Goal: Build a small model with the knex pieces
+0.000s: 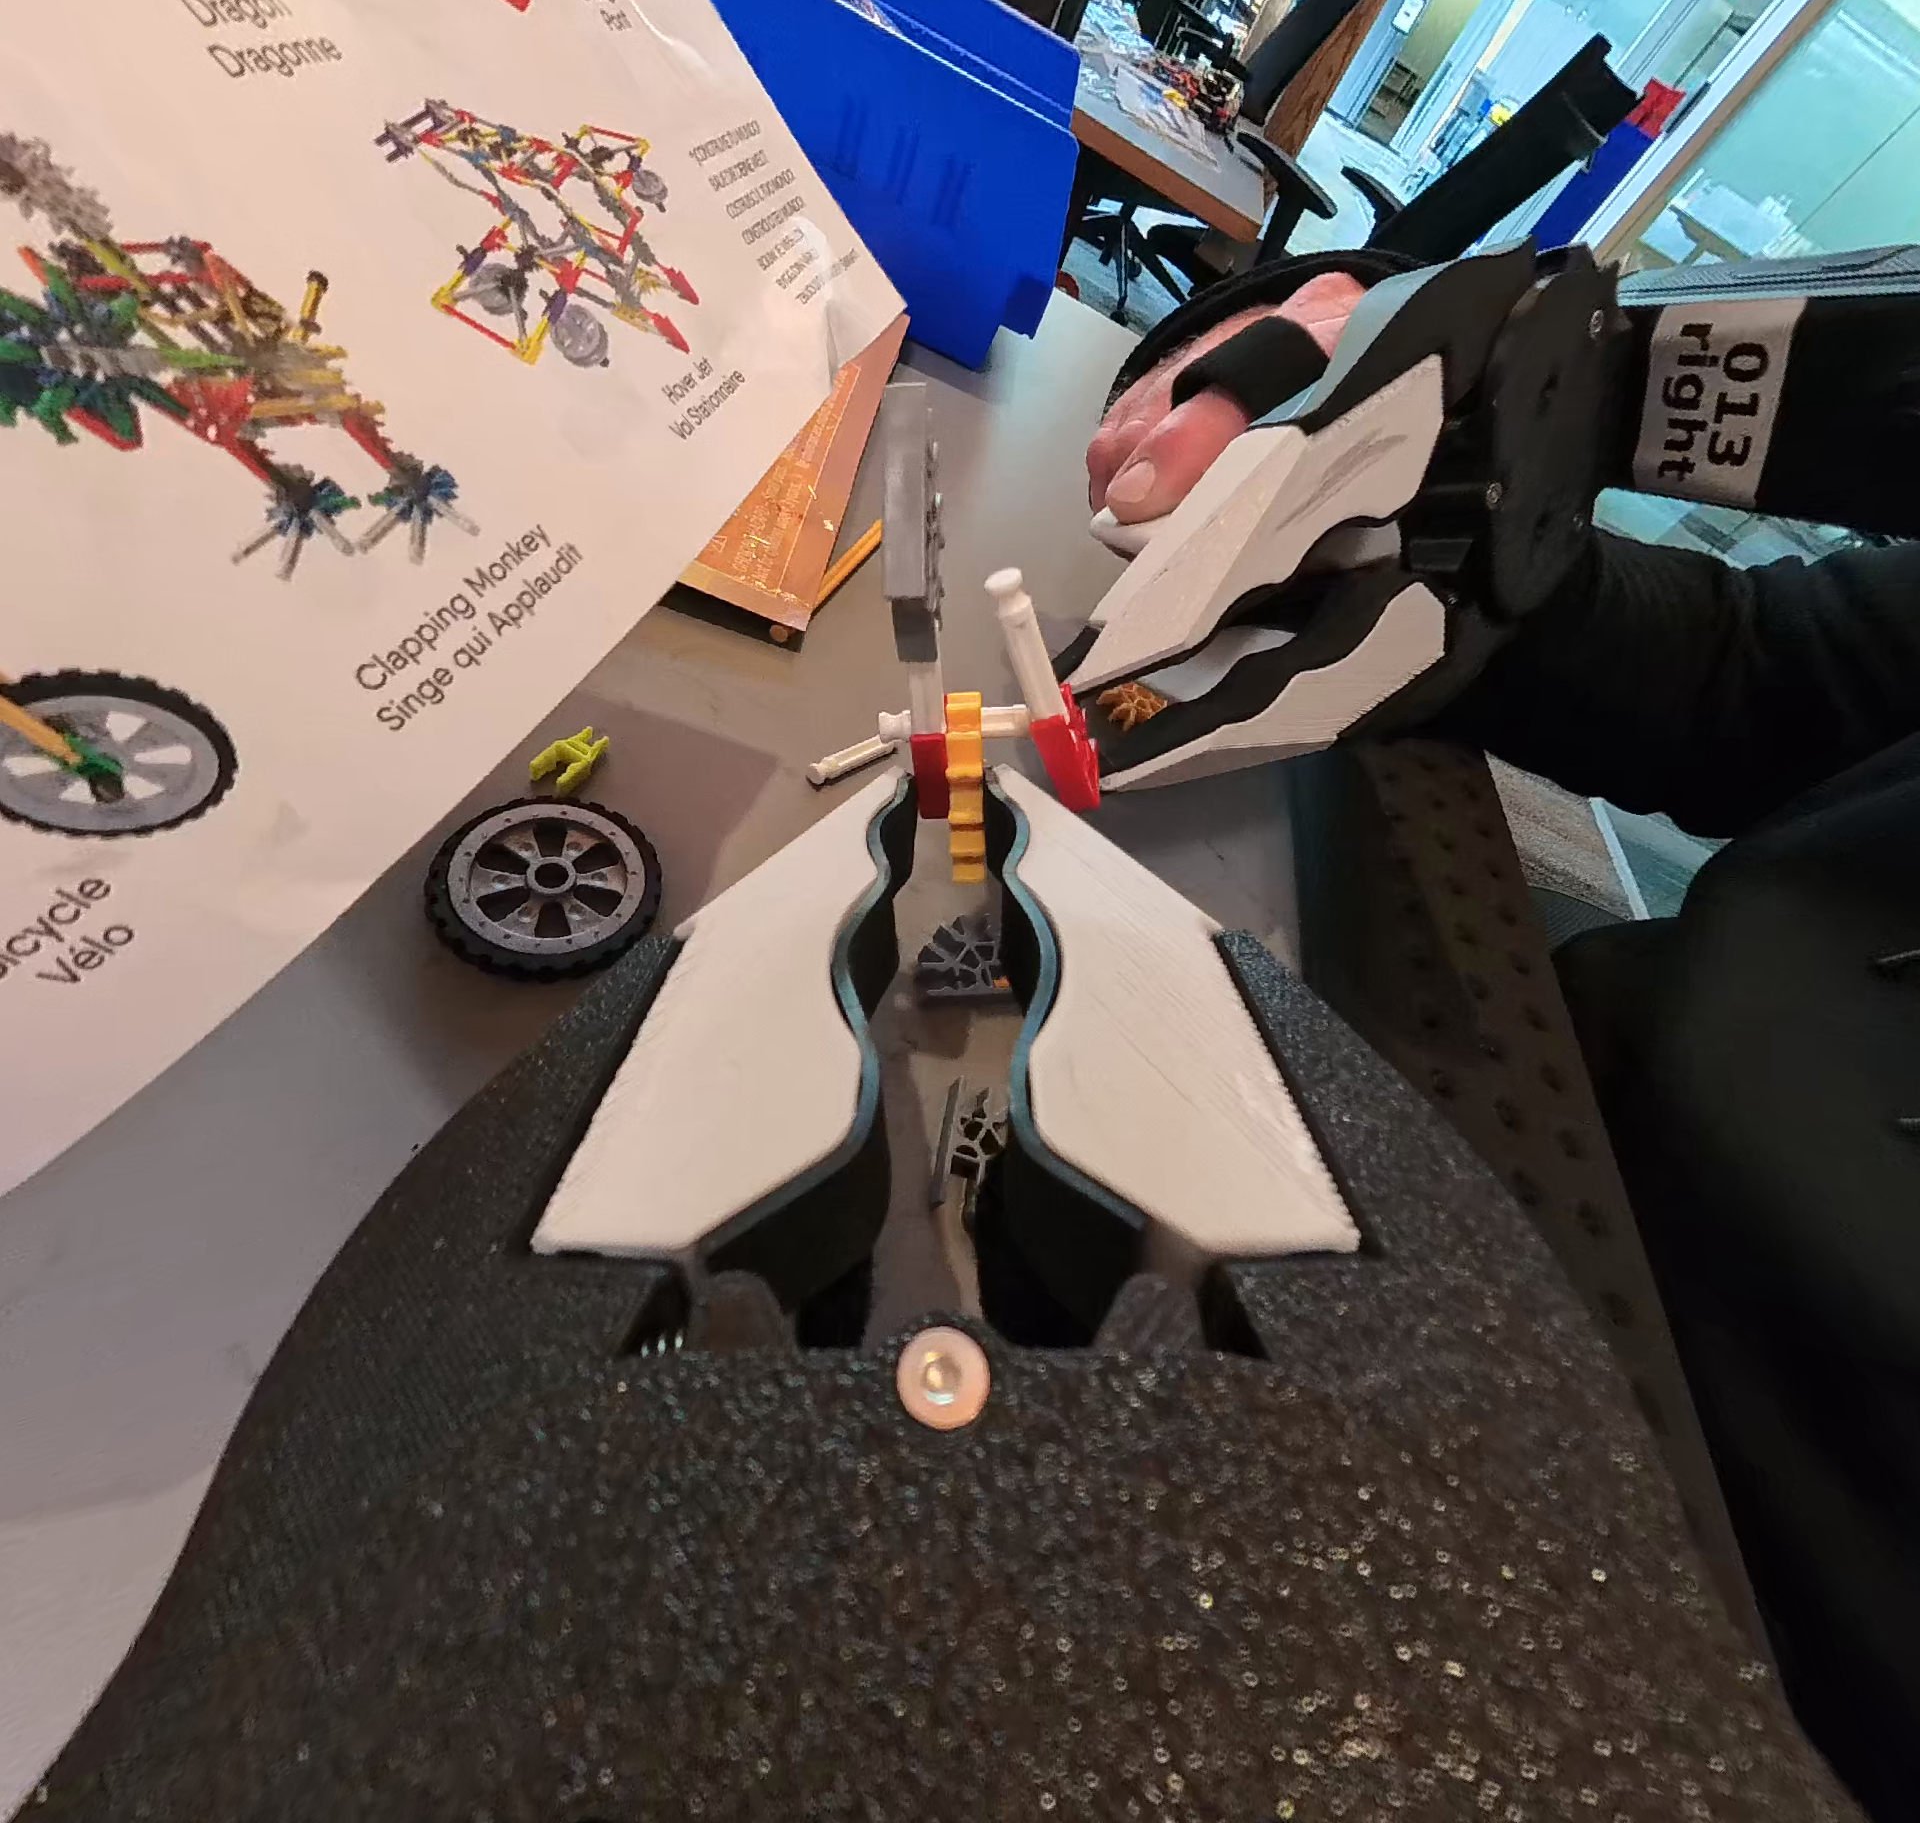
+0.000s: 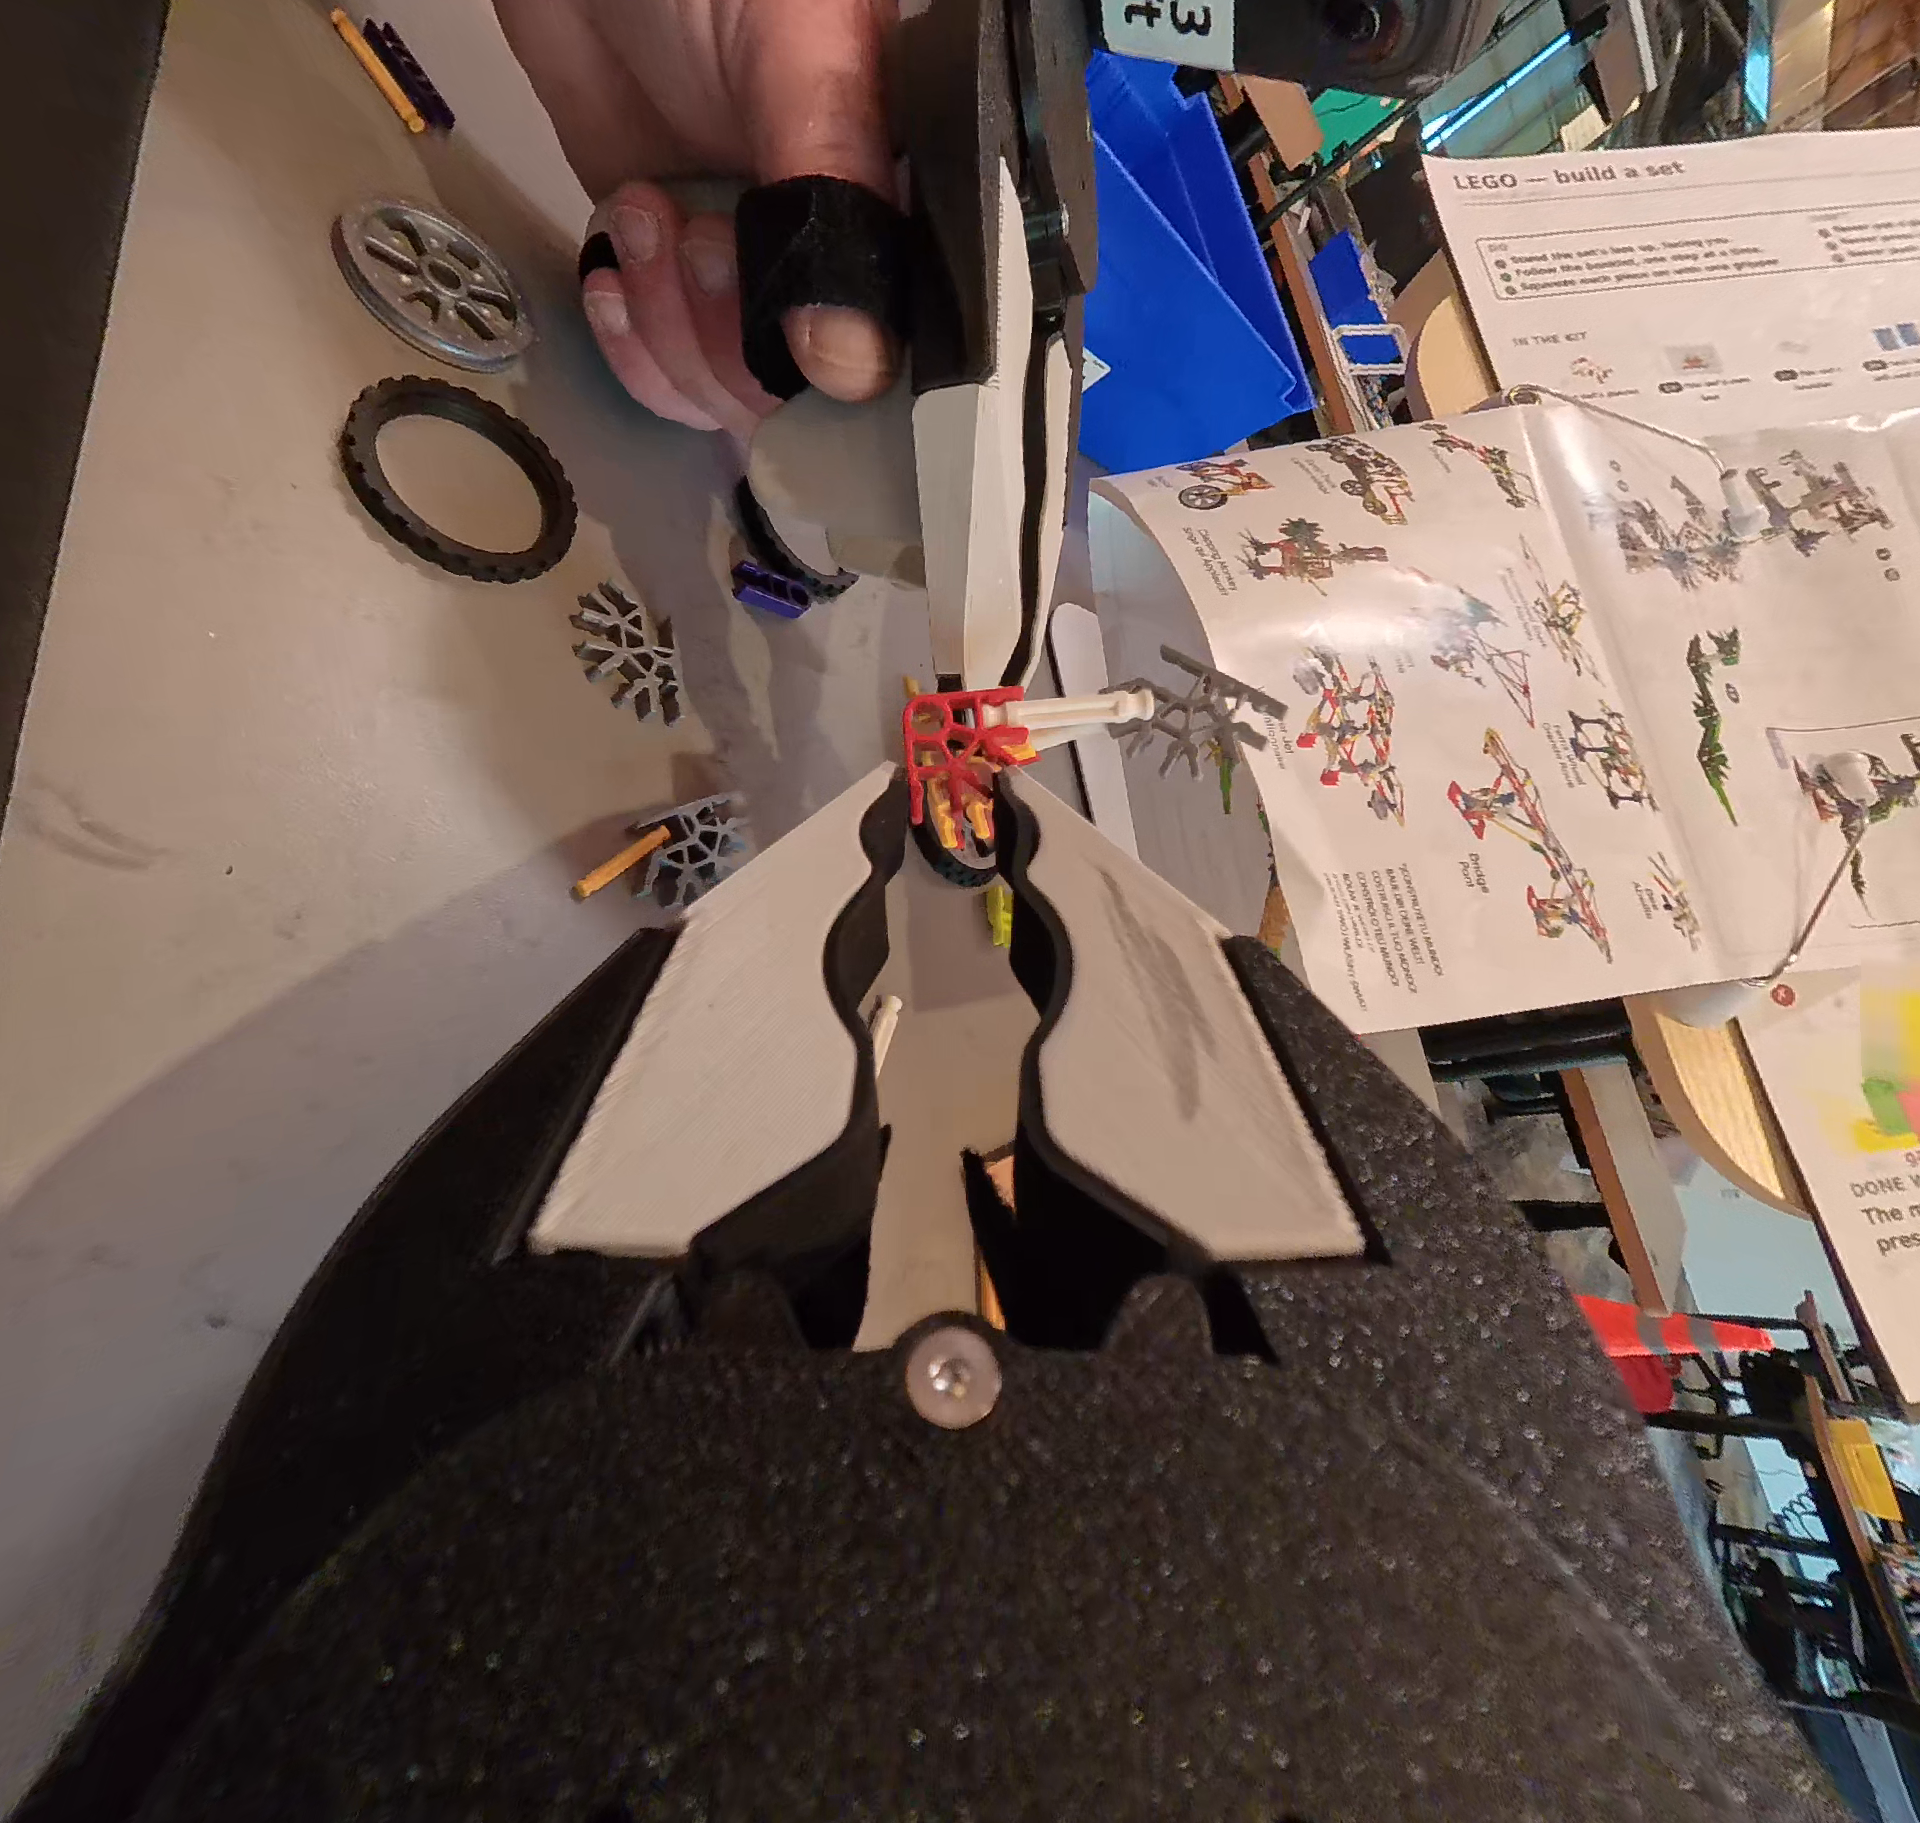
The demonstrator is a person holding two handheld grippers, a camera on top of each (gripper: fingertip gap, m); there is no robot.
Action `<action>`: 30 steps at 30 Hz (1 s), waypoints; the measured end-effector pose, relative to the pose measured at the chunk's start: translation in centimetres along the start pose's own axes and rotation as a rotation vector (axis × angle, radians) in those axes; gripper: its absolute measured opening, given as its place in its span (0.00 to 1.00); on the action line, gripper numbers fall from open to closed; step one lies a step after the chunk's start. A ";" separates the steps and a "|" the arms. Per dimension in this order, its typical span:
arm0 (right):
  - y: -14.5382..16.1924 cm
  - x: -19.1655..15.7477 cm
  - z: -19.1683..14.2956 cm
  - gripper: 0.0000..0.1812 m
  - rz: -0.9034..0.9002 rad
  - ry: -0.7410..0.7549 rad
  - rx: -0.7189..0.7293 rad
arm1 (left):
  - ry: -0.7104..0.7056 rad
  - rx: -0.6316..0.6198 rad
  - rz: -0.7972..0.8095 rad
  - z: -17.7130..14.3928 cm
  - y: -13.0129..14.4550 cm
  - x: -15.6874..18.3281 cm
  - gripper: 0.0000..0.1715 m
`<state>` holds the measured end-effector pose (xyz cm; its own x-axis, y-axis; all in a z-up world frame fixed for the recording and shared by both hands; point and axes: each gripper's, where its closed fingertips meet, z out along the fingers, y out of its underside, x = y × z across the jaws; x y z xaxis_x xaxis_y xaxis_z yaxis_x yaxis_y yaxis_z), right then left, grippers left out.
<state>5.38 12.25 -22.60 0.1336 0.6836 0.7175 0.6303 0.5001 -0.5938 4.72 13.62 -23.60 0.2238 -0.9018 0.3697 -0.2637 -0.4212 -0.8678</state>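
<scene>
Both grippers meet on one small build: left gripper (image 1: 951,797) clamps the yellow-red connectors (image 1: 961,786), right gripper (image 2: 951,786) pinches the red connector (image 2: 951,750); white rod (image 2: 1081,708) points away.

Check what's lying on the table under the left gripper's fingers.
Between the left gripper's fingers, two dark grey snowflake-shaped connectors lie on the grey table, one nearer the tips, one farther back. Anything directly beneath the fingers themselves is covered.

- Toy assembly (image 1: 961,745) between left gripper (image 1: 951,786) and right gripper (image 1: 1086,724) tips
- Wheel (image 1: 542,888) left of the assembly, on table (image 1: 260,1129)
- Instruction sheet (image 1: 312,371) behind wheel
- Bin (image 1: 914,142) behind sheet
</scene>
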 end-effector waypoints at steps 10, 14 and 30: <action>-0.1 -0.4 -0.3 0.08 -0.020 -0.017 0.001 | 0.000 0.007 -0.012 0.1 -0.1 -0.1 0.07; 0.1 -0.2 -0.4 0.08 -0.005 -0.013 0.003 | 0.012 0.031 -0.027 -0.1 -0.5 0.0 0.07; 0.0 0.2 -0.3 0.09 -0.002 0.019 0.008 | 0.020 0.030 -0.033 0.0 -0.4 0.1 0.07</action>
<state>5.62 12.25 -22.36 0.1469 0.6721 0.7258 0.6241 0.5063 -0.5951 4.88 13.66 -23.24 0.2132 -0.8894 0.4043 -0.2282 -0.4477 -0.8646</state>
